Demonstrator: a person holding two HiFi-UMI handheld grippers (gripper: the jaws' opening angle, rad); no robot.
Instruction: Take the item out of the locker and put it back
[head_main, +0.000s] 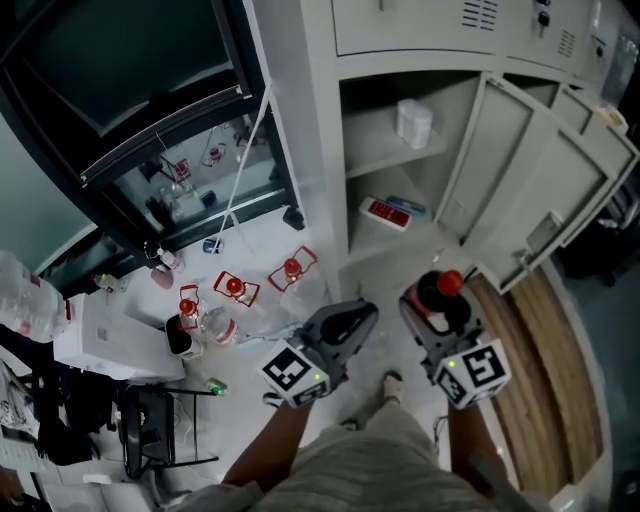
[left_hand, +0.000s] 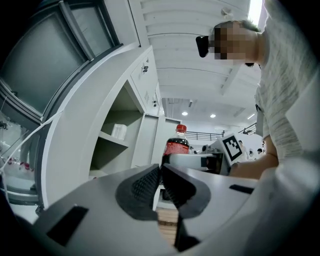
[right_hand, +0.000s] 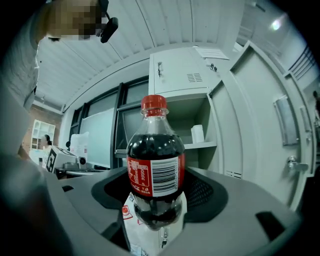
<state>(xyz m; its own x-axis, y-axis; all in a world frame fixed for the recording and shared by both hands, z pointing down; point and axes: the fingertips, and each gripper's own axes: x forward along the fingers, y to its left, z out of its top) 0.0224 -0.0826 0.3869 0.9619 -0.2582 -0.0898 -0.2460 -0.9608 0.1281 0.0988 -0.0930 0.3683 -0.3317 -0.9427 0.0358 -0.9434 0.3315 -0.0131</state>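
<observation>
Right gripper: clamped on bottle, upright
Left gripper: jaws together, empty
Locker: door open, facing both grippers

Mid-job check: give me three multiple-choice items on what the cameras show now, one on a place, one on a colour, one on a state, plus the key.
1. Where is the dark cola plastic bottle with the red cap?
A. on the upper shelf
B. between the right tool's jaws
C. on the floor

2. What colour is the small container on the grey metal locker's upper shelf?
A. white
B. green
C. black

3. How is the left tool?
A. open round the bottle
B. shut on the container
C. shut, empty

Key: 1 B, the jaws press its sides; 2 A, it shows white on the shelf; 3 C, its pads meet with nothing between.
</observation>
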